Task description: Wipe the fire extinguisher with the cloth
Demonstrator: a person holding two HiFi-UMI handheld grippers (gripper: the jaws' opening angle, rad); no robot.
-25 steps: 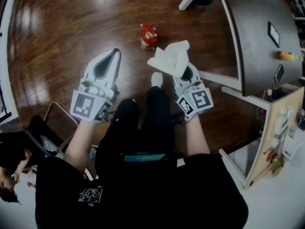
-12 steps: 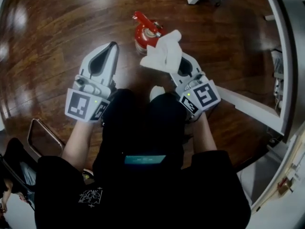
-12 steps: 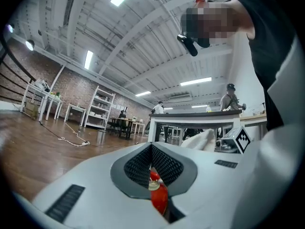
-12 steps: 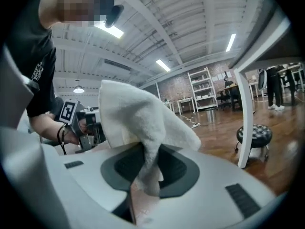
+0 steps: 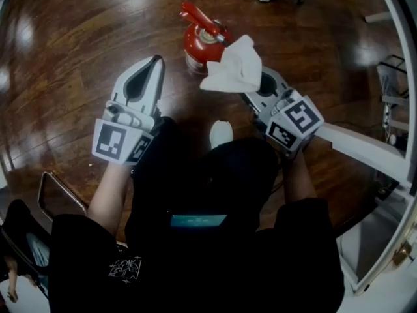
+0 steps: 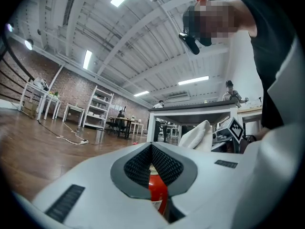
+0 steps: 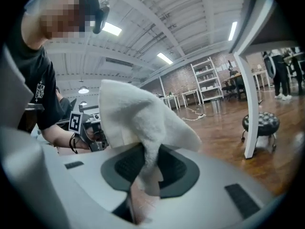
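A red fire extinguisher [image 5: 197,41] stands upright on the wooden floor, with a red lever on top. My right gripper [image 5: 250,83] is shut on a white cloth [image 5: 234,67], which hangs just right of the extinguisher's top and covers part of it. In the right gripper view the cloth [image 7: 138,118] bulges out from between the closed jaws. My left gripper [image 5: 155,62] is shut with nothing in it, a short way left of the extinguisher. Past its closed jaws in the left gripper view I see the red extinguisher [image 6: 157,191] and the cloth [image 6: 199,133].
The person's dark trousers and one white shoe [image 5: 221,133] lie between the grippers. A white table leg [image 5: 355,143] runs along the floor at the right. A metal chair frame [image 5: 57,191] sits at the lower left. A round stool [image 7: 260,124] stands beyond the right gripper.
The head view has come closer to the extinguisher. My right gripper with the cloth has moved right and forward, up against the extinguisher's top. The left gripper has barely moved.
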